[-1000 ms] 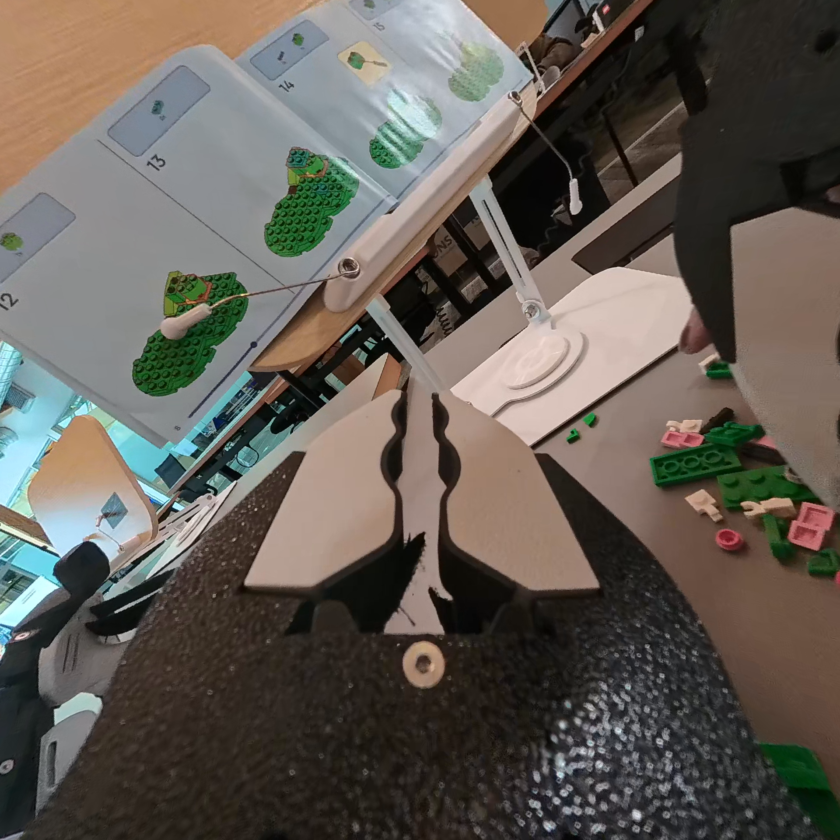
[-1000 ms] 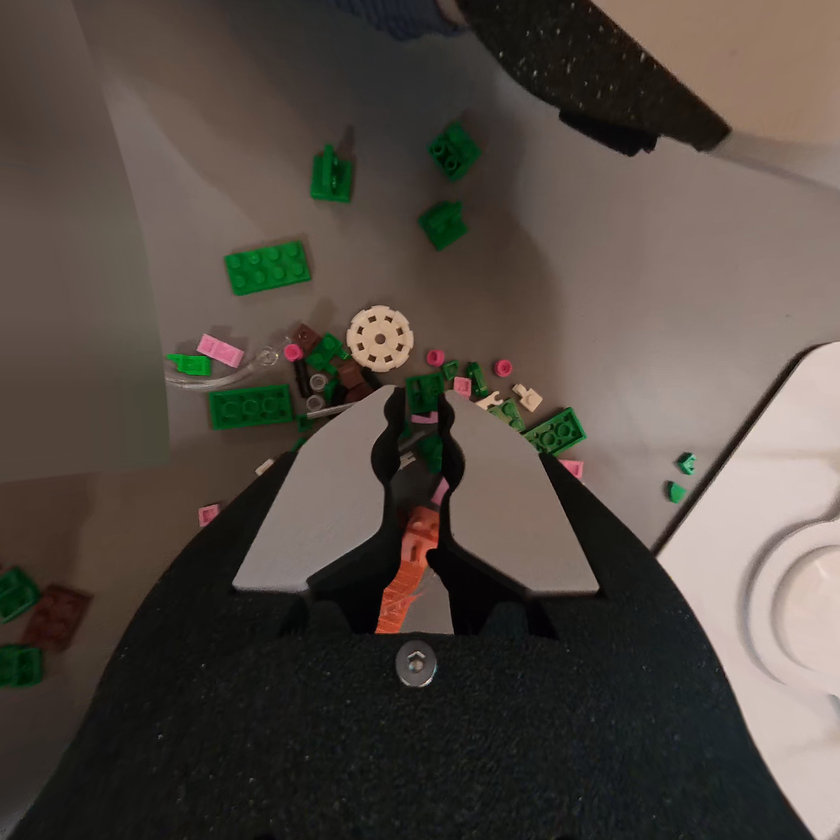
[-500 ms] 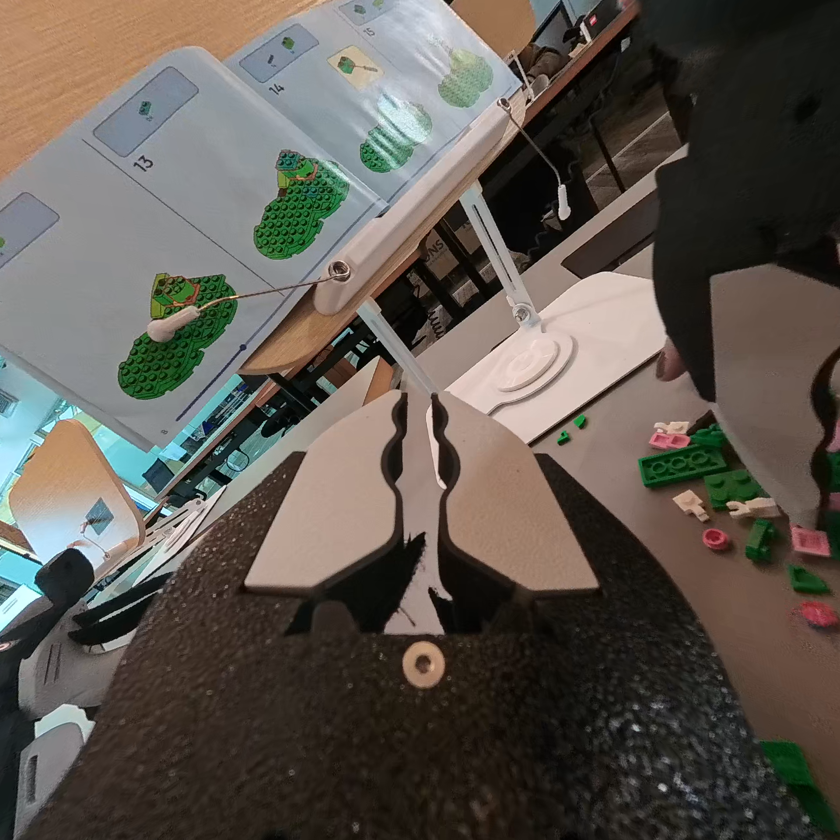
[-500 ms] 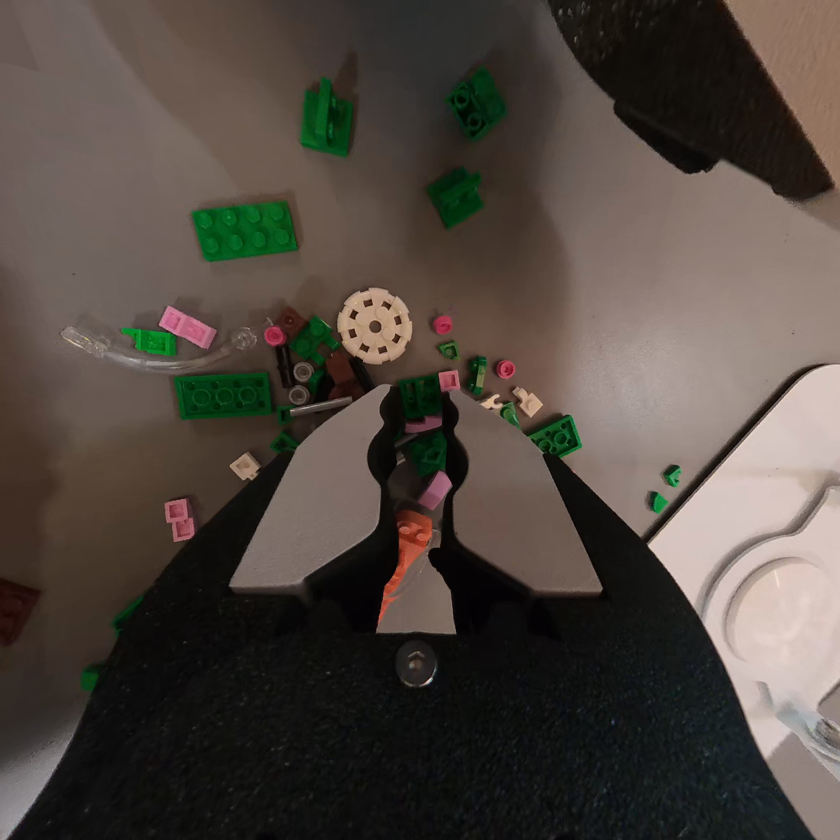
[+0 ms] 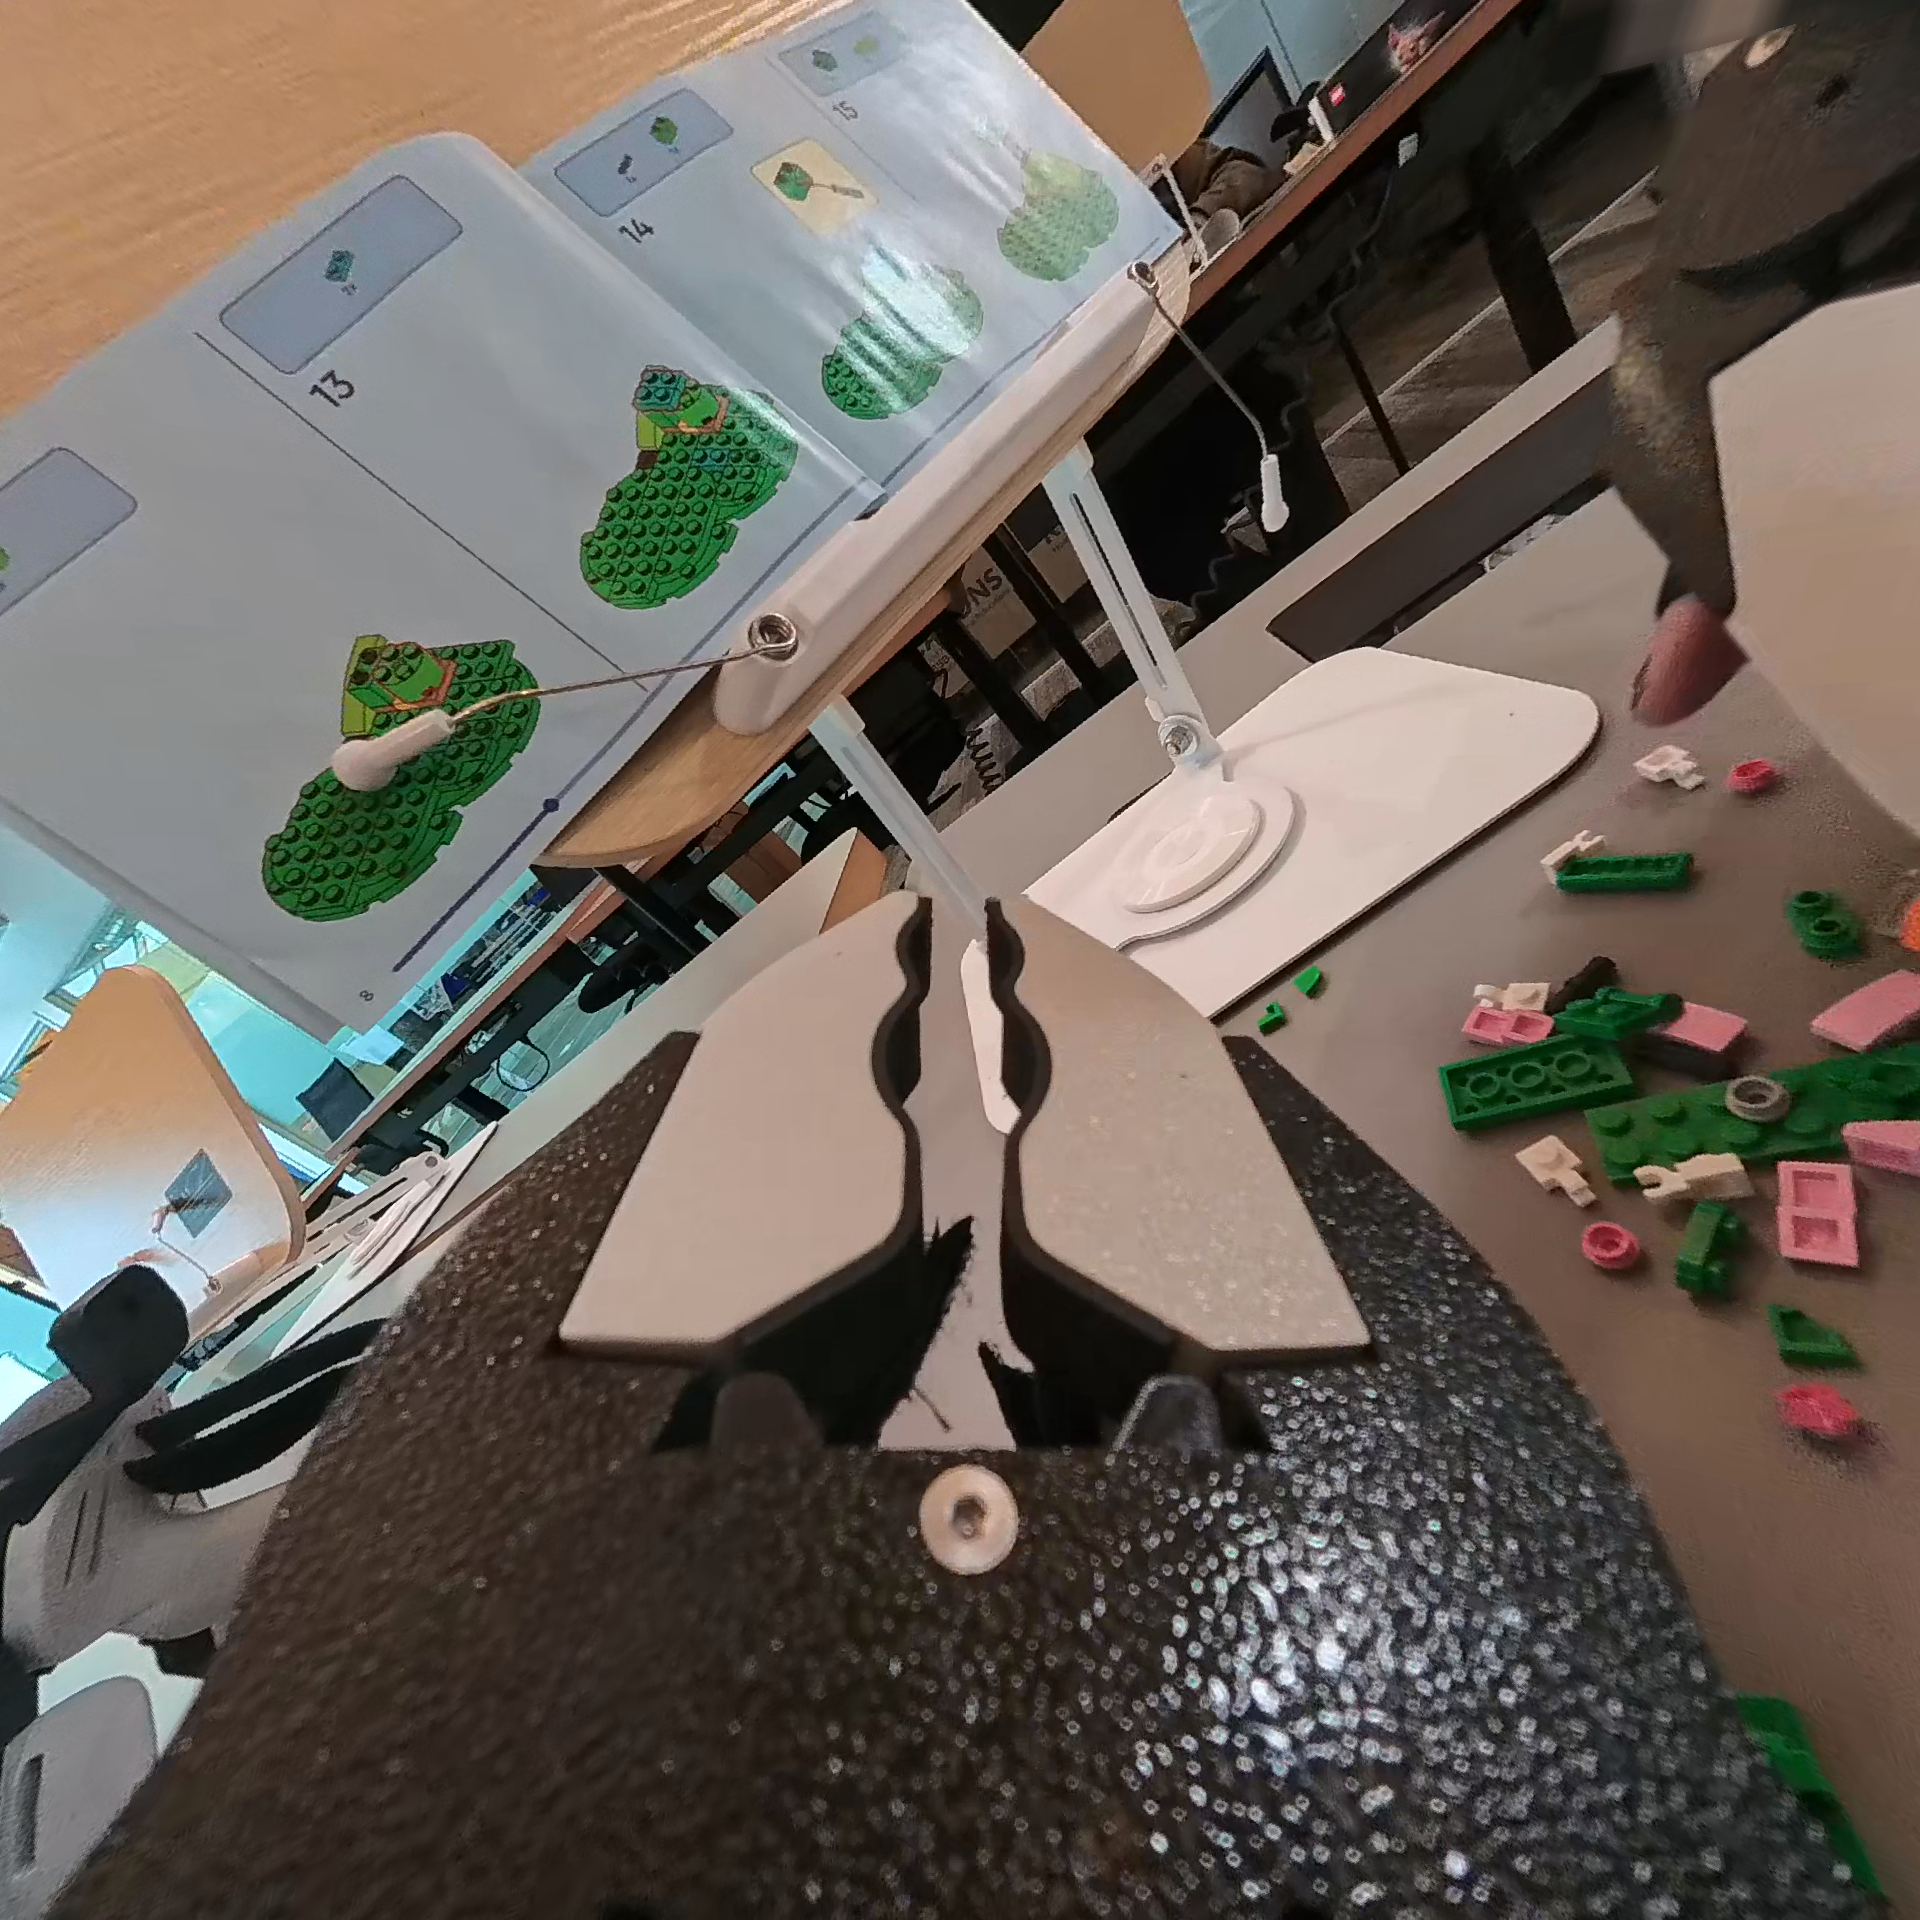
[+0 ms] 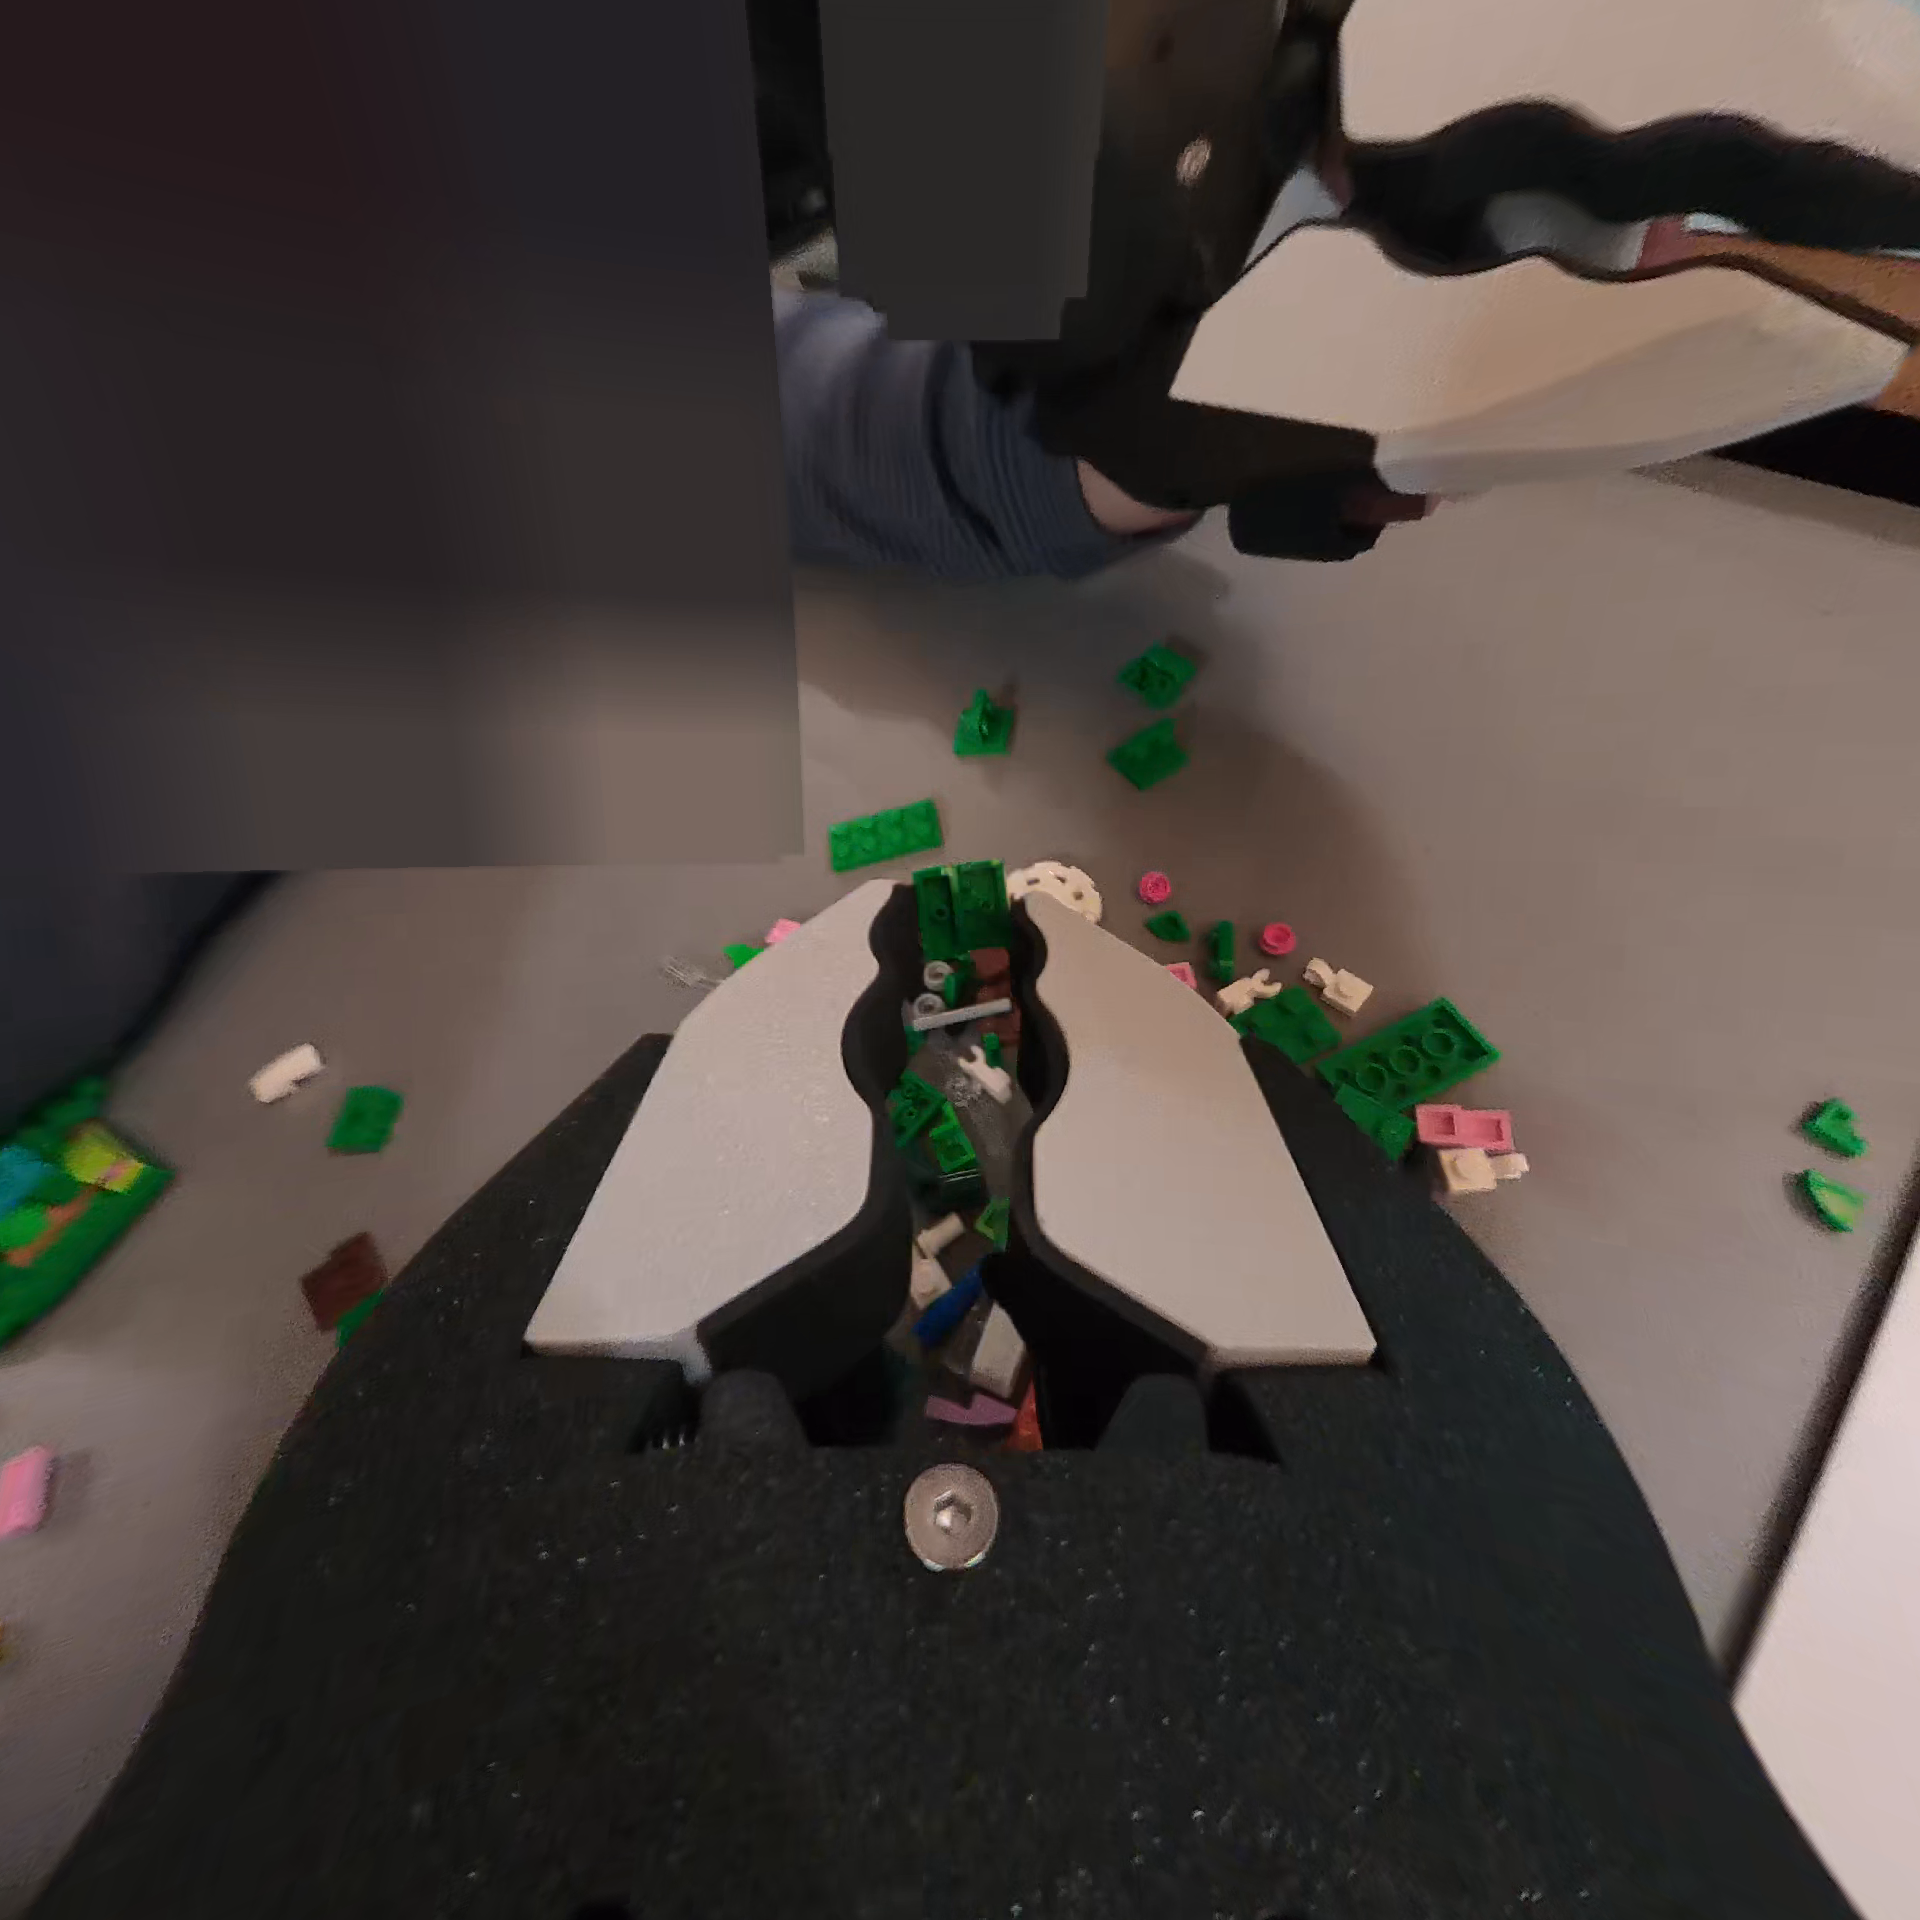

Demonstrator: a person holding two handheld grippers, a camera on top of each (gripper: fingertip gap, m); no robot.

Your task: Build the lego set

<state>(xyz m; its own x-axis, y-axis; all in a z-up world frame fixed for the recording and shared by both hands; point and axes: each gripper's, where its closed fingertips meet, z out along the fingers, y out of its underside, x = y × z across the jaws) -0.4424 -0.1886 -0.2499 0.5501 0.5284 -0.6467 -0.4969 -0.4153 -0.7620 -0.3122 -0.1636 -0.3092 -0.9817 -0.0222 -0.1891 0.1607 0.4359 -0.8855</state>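
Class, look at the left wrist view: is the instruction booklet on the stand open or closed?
Open. The instruction booklet lies spread across the stand, several numbered building steps showing, with a wire page clip pressing on the left page.

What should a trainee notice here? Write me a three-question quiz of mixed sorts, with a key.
1. True or false: the instruction booklet lies flat on the table.
2. Multiple choice: the round toothed disc among the loose pieces is A) cream, B) blue, C) black.
3. Short answer: in the right wrist view, toward which picture edge from the right hand-held gripper does the partly built green baseplate lie?

Key:
1. False: it is propped on a white stand.
2. A.
3. The left edge.
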